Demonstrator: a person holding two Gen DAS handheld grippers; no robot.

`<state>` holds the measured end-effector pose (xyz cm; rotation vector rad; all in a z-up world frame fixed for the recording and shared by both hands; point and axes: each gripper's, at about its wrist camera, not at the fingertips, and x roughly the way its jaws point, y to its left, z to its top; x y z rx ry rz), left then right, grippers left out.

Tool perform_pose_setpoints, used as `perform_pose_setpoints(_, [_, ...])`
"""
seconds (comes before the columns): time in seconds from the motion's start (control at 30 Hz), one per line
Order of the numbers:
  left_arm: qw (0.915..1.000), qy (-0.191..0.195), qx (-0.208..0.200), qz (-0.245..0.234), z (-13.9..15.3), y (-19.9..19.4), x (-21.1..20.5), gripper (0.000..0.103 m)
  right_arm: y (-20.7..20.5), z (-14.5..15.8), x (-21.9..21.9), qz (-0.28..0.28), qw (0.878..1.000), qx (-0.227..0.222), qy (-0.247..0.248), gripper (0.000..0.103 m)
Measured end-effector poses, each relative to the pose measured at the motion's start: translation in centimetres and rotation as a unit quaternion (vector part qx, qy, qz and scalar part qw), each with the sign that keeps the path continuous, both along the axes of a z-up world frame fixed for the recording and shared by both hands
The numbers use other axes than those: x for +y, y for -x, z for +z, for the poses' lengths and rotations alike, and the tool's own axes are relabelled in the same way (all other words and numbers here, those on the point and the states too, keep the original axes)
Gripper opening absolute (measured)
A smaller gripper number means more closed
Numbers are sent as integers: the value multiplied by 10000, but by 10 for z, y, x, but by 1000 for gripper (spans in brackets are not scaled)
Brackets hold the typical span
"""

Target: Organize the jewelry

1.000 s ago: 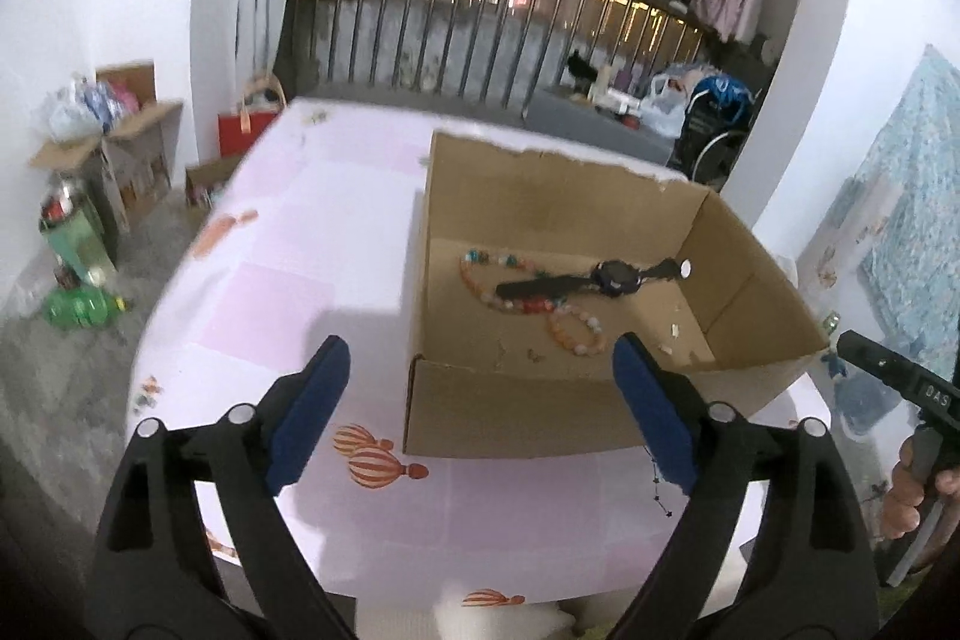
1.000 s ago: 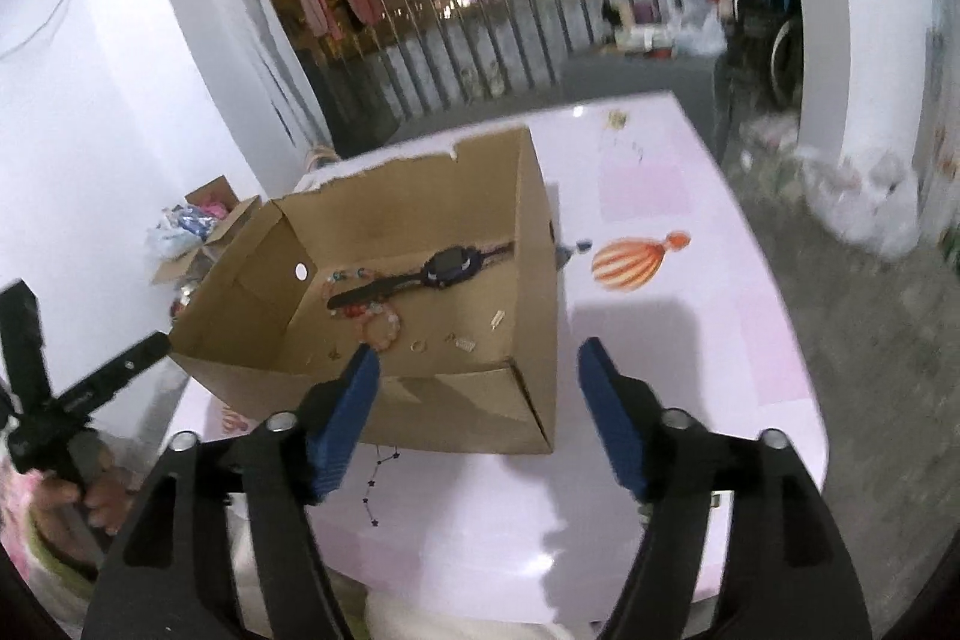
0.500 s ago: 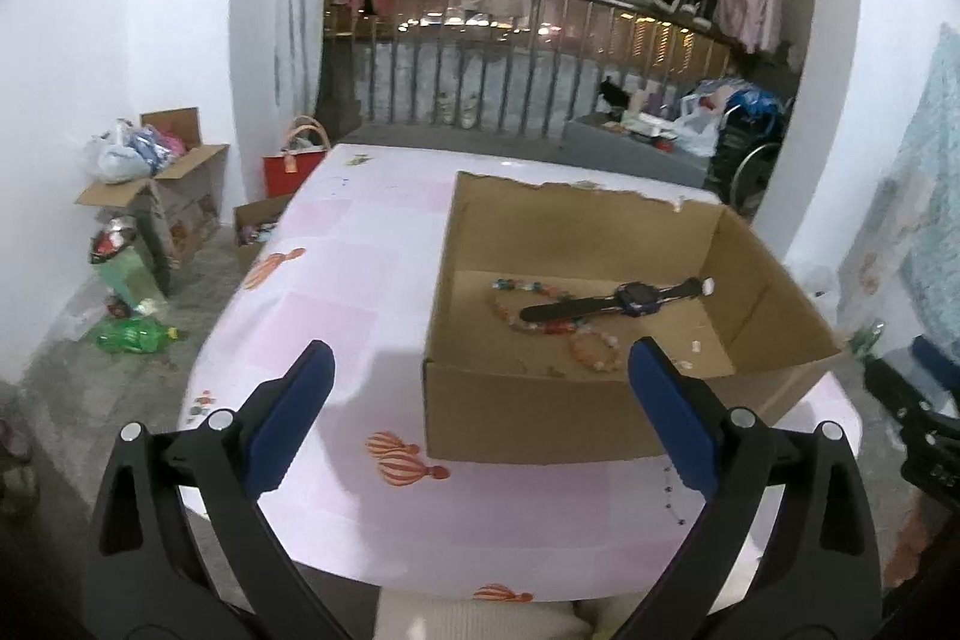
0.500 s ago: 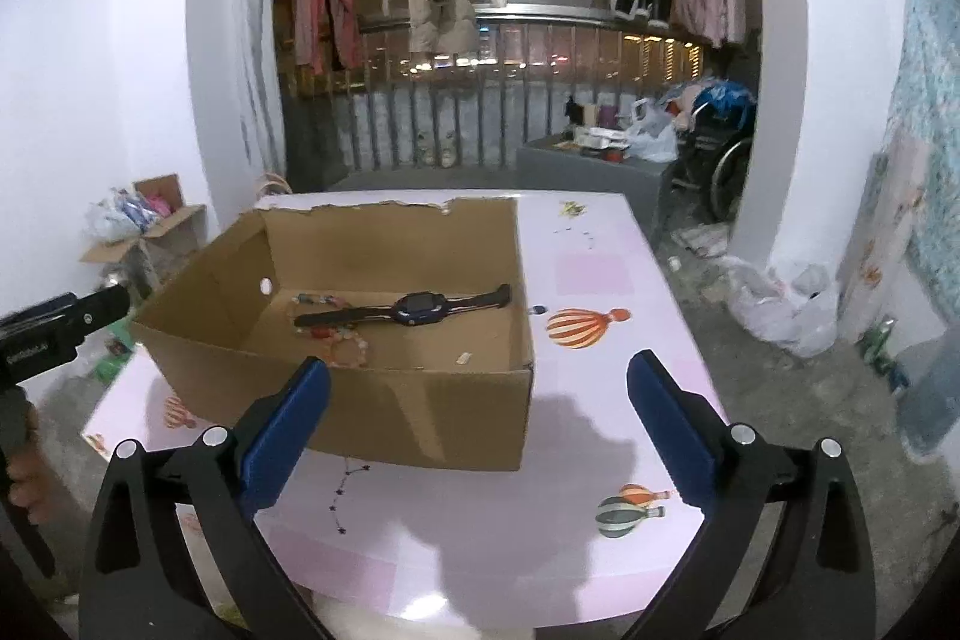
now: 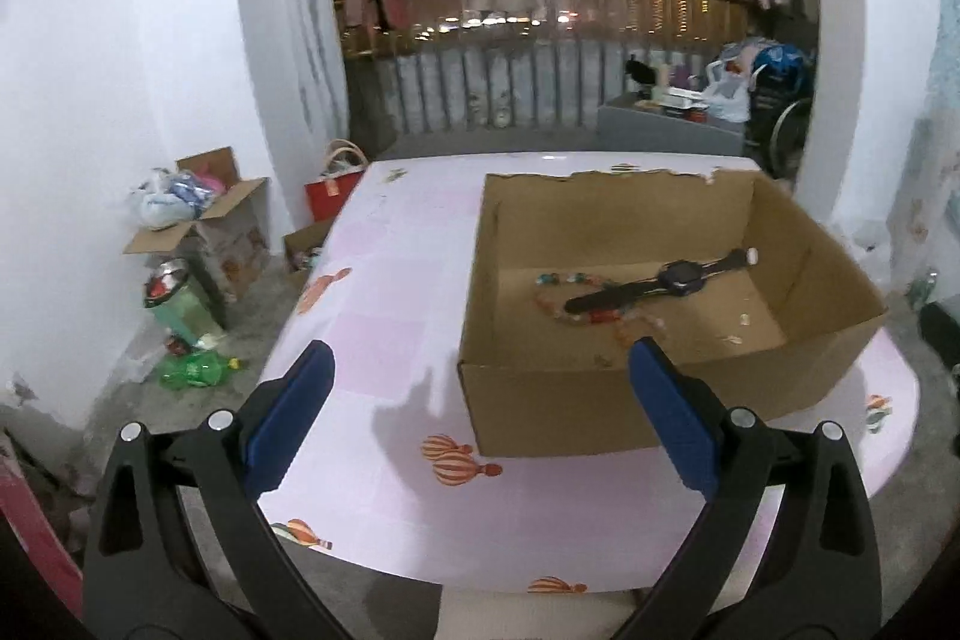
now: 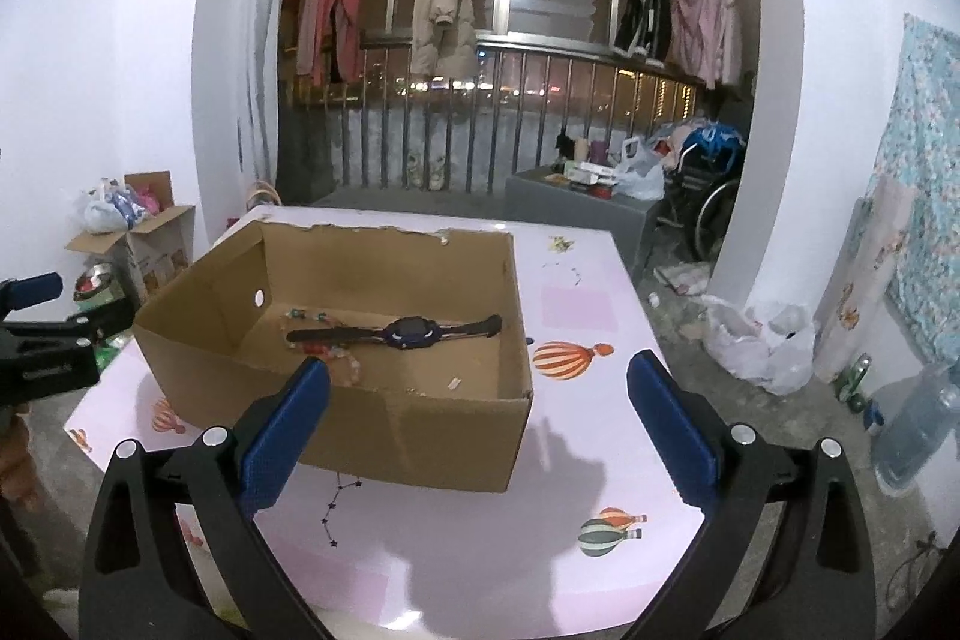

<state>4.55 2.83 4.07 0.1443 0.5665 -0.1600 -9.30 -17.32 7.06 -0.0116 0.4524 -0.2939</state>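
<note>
Jewelry, a black wristwatch [image 6: 411, 331] across a coloured bead string [image 5: 576, 307], lies in the brown cardboard box [image 6: 420, 430], long axis crosswise, ahead of both empty, wide-open grippers: left gripper [image 5: 480, 415], right gripper [image 6: 477, 421].

One cardboard box [image 5: 600, 418]; one black watch [image 5: 660, 280]; one bead string [image 5: 576, 313]; one table [image 5: 384, 340].

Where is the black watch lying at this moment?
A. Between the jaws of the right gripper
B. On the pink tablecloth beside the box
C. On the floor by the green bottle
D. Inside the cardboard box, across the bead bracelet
D: the watch lies on the floor of the open cardboard box, overlapping the bead bracelet; nothing grips it.
</note>
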Motion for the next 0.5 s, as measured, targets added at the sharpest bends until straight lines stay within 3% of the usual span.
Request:
perform_pose_setpoints(0.13, [9998,164,81,-79,-4,0,-1,95,0,-1,-4,-331,9994,-59,-20,97])
perform_pose_setpoints(0.5, [9994,285,86,-167,-12,-2,-6,95,-11,-5,-2,-385,9984,236,-331,97])
